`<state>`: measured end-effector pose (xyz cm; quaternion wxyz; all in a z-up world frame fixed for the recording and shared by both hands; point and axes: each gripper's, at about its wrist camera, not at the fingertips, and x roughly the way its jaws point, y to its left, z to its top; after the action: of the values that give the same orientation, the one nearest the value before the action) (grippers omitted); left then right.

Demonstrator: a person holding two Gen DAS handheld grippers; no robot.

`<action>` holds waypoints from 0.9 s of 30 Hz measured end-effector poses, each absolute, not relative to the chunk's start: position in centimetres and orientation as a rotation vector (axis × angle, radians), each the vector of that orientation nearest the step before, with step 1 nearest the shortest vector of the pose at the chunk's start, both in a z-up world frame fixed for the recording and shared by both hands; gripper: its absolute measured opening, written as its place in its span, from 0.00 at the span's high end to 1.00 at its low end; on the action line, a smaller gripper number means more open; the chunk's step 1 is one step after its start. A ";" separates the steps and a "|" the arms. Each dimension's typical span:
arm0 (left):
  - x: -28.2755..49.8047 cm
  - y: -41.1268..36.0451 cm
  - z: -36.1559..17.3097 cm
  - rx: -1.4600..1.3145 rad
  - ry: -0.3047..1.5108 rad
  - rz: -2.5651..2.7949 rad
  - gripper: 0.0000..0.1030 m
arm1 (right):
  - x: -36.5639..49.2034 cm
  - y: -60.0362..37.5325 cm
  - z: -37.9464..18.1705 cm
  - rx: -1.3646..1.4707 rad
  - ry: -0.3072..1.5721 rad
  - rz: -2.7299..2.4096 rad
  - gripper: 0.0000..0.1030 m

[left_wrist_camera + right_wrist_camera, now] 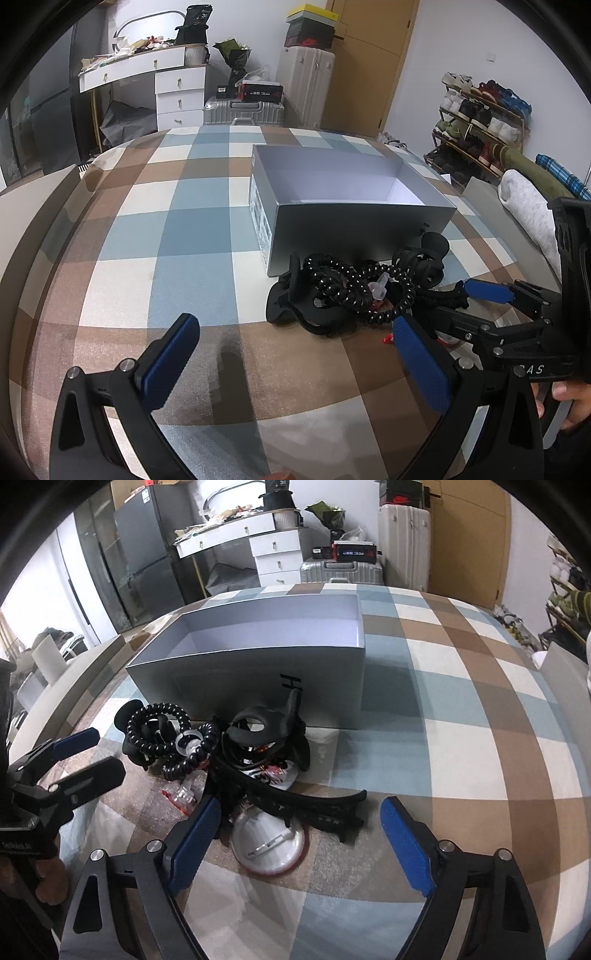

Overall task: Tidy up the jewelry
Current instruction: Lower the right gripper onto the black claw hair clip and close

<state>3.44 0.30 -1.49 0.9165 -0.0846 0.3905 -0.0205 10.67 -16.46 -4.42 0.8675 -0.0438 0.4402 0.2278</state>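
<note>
A pile of black hair accessories and jewelry (343, 291) lies on the checked cloth in front of an open grey box (351, 206). It holds a black coiled cord (162, 731), black clips (266, 731), a black headband (306, 805), a round white badge (269, 845) and small red and clear pieces (181, 794). The box (258, 675) looks empty inside. My left gripper (295, 369) is open and empty, just near-left of the pile. My right gripper (299, 845) is open and empty, over the badge and headband. The right gripper also shows in the left wrist view (443, 314), open at the pile's right side.
The checked blue, brown and white cloth (166, 240) covers the surface. Behind it stand a white desk with drawers (166, 81), suitcases (243, 110), a wooden wardrobe (369, 62) and a shoe rack (480, 118). Folded bedding (528, 199) lies at the right.
</note>
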 end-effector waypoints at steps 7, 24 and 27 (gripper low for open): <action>3.6 0.5 -1.6 -0.197 0.808 -0.036 0.01 | 10.6 -16.6 -4.2 -0.081 0.919 0.486 0.29; 4.8 -0.3 -2.1 -0.144 0.863 -0.012 0.01 | 8.9 -19.0 -2.2 0.031 0.809 0.573 0.29; 5.2 -0.3 -2.6 -0.141 0.907 -0.008 0.02 | 8.9 -19.1 -2.3 0.037 0.813 0.578 0.29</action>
<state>5.25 -0.31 -2.65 0.8964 -0.0682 0.4379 -0.0039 8.90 -19.09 -2.29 0.8780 0.0180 0.3899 0.2772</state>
